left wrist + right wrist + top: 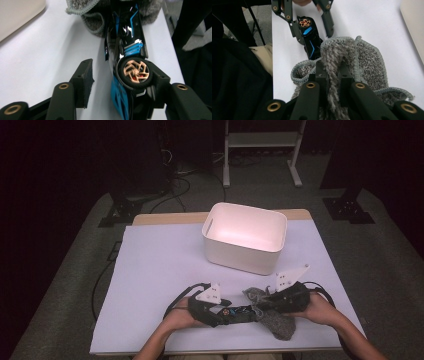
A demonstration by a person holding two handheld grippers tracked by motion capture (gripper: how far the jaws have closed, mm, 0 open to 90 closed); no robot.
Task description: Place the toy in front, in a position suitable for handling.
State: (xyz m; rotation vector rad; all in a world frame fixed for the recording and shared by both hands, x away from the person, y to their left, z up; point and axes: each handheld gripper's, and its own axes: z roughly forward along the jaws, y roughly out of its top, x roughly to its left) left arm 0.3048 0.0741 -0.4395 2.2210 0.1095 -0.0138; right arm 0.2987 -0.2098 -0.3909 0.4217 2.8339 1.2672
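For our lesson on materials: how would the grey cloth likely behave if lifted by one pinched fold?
The cloth would probably hang floppy: it already bunches in soft folds where the right tongs pinch it. Its fuzzy pile suggests it won't slip easily. It looks light, and it cannot roll.

Toy car (239, 312) lies on the counter (150, 270) near its front edge, between the left tongs (248, 312) and the right tongs (264, 301). Cloth (280, 322) just right of the car, touching its far end, under the right tongs. Bin (245, 237) behind both, toward the counter's back edge, well apart.
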